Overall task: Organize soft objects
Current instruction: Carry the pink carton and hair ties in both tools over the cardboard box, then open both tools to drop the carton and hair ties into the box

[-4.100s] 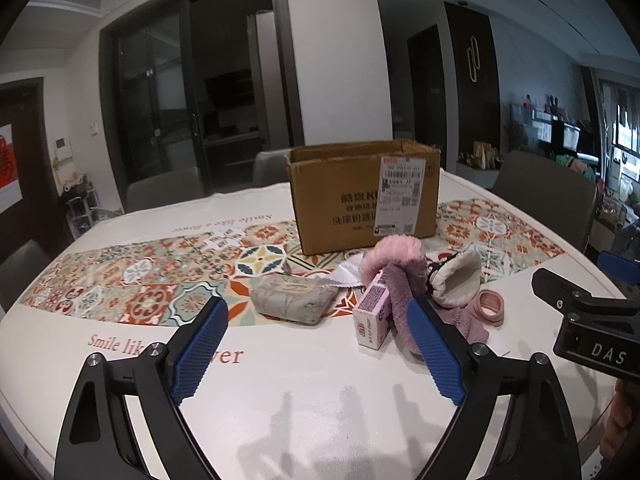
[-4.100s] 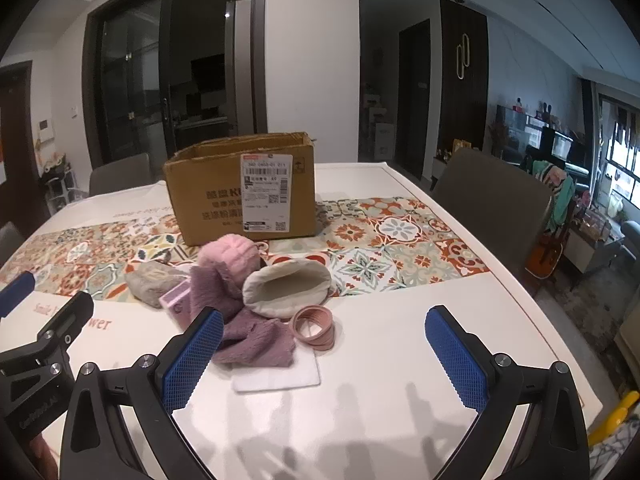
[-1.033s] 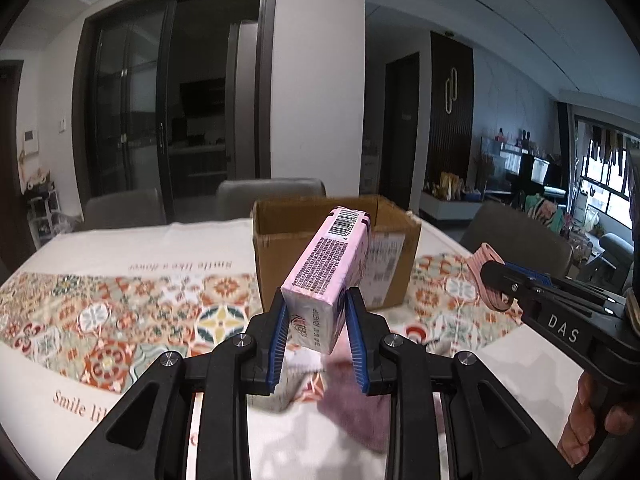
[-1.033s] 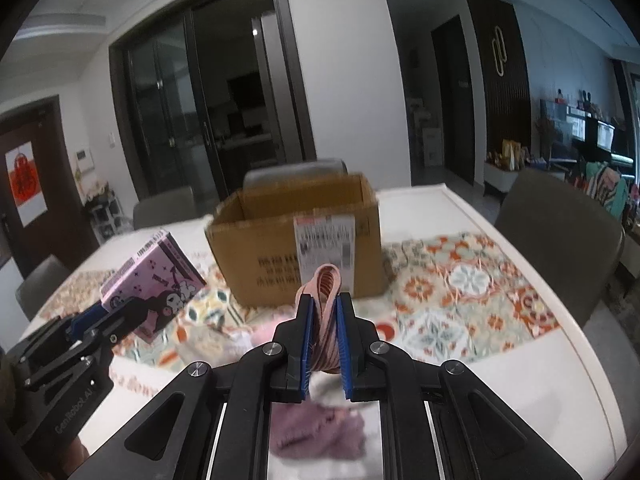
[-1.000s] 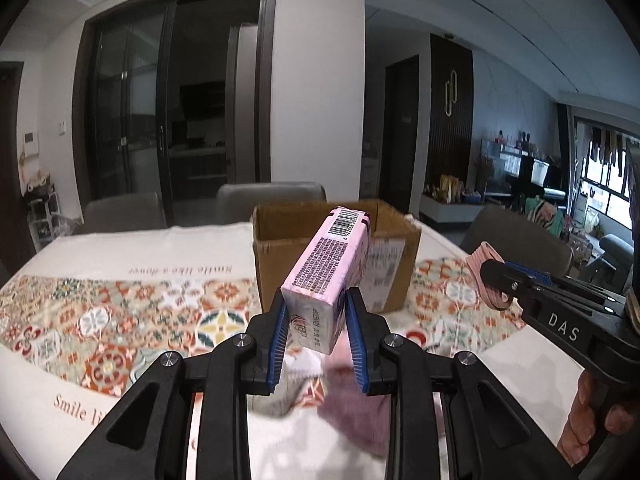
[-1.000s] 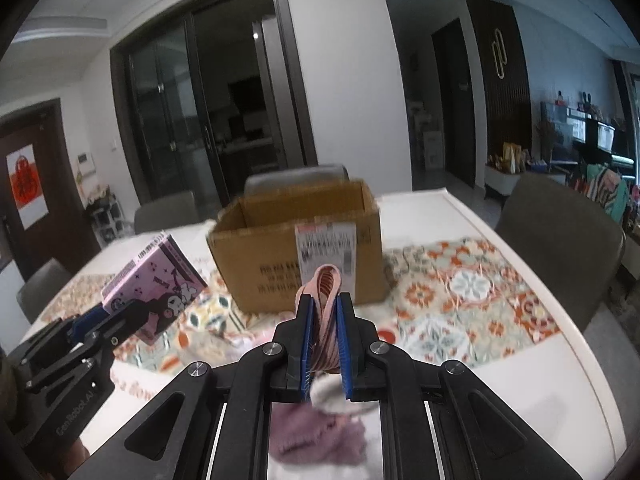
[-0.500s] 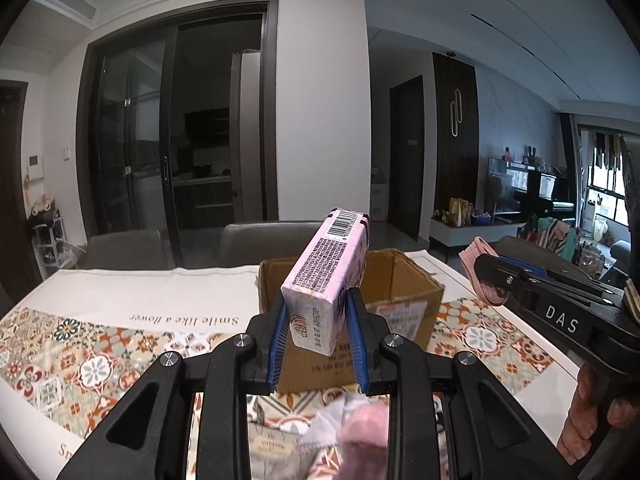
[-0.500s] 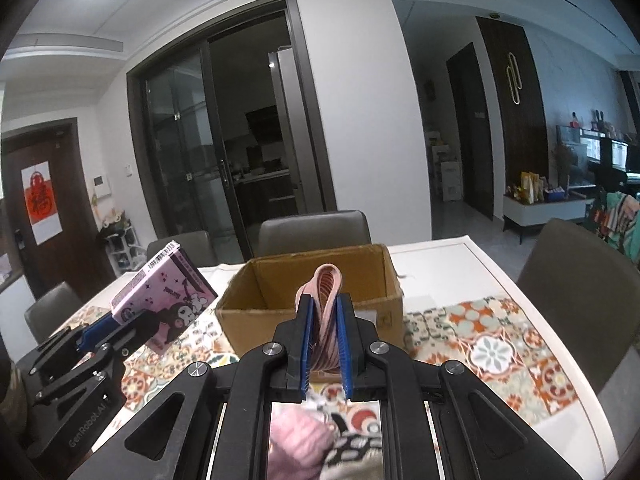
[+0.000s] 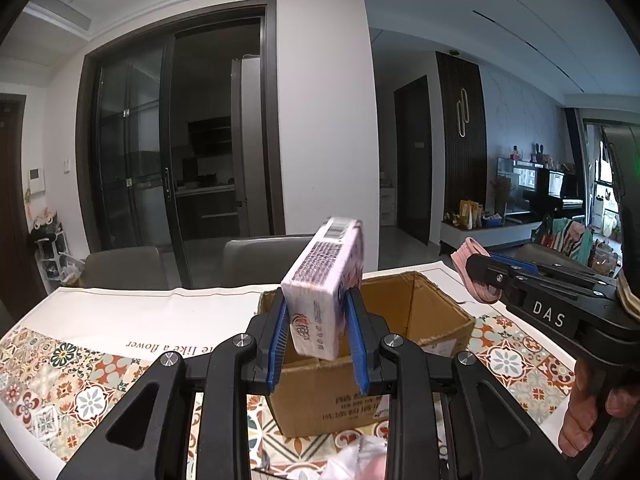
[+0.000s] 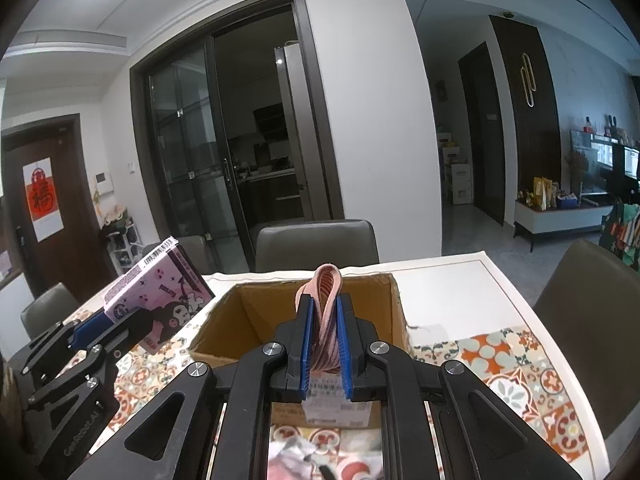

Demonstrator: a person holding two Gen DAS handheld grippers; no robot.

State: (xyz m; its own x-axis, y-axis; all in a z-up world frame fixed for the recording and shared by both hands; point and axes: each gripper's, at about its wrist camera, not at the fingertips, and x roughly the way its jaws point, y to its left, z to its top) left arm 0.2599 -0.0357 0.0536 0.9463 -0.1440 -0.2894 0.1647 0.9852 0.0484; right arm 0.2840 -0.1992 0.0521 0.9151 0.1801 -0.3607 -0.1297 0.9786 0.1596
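My left gripper (image 9: 317,336) is shut on a pink tissue pack (image 9: 324,284), held tilted above the near left corner of the open cardboard box (image 9: 436,320). The pack also shows in the right wrist view (image 10: 160,300). My right gripper (image 10: 324,340) is shut on a pink hair band (image 10: 326,312), held over the near edge of the box (image 10: 396,320). The band also shows in the left wrist view (image 9: 474,264). Soft pink items (image 10: 296,456) lie blurred on the table below, mostly hidden by the grippers.
The box stands on a white table with a patterned tile runner (image 9: 60,376). Grey chairs stand at the far side (image 10: 316,248) and at the right (image 10: 588,292). Glass sliding doors (image 9: 172,176) are behind.
Both grippers have risen and moved forward toward the box, carrying the tissue pack and the hair band. The box opening now shows from above.
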